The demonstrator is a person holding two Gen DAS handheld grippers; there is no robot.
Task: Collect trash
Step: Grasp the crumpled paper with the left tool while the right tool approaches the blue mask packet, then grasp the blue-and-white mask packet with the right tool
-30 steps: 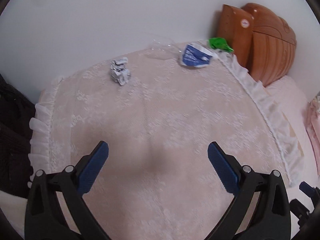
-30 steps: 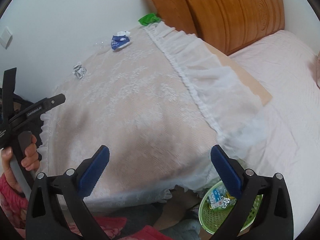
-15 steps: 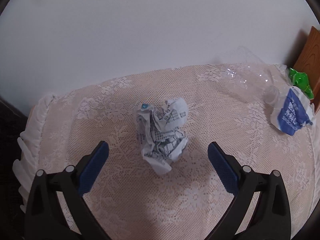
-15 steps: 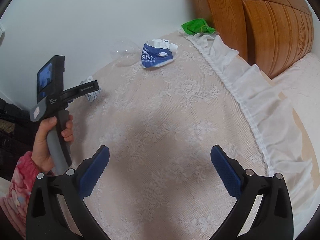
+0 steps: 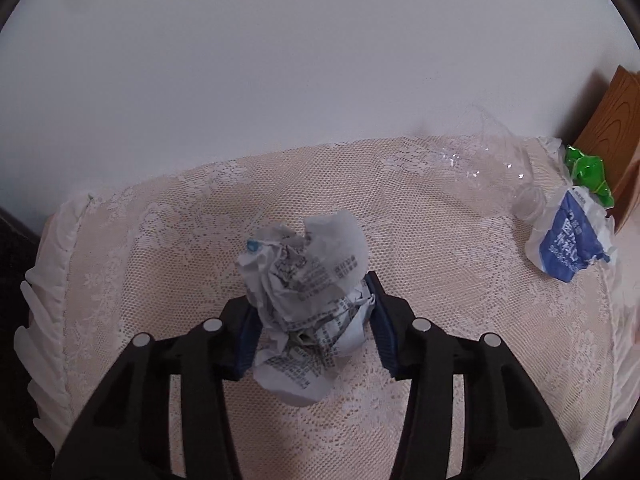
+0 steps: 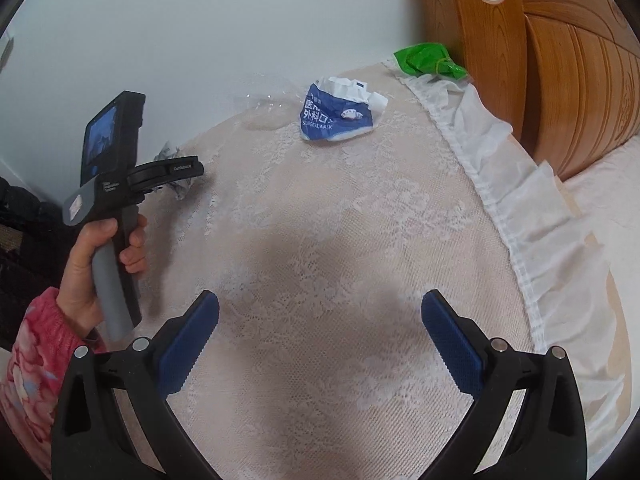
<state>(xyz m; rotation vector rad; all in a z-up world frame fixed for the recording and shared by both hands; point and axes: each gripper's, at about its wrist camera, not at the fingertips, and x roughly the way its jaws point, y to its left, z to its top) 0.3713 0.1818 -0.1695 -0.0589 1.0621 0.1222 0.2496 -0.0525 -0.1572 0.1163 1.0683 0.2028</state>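
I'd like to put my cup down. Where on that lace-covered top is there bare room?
The wide middle of the lace cloth, before the frilled edge, is bare. The far end is crowded: crumpled paper, clear bottle, blue mask packet, green wrapper.

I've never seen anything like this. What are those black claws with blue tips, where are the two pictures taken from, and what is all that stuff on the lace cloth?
There is no robot here. A person holds a hand-operated claw in each hand, and each claw carries a wide-angle camera looking along its two fingers. One picture comes from the left claw, the other from the right.

The left gripper is closing its jaws around a crumpled paper ball, which sits between the blue pads. The right gripper is open with nothing in it. Its picture also shows the person's left hand gripping the other claw's handle.

On the lace cloth also lie a blue mask packet, a clear plastic bottle and a green wrapper. The wood beyond is a headboard.
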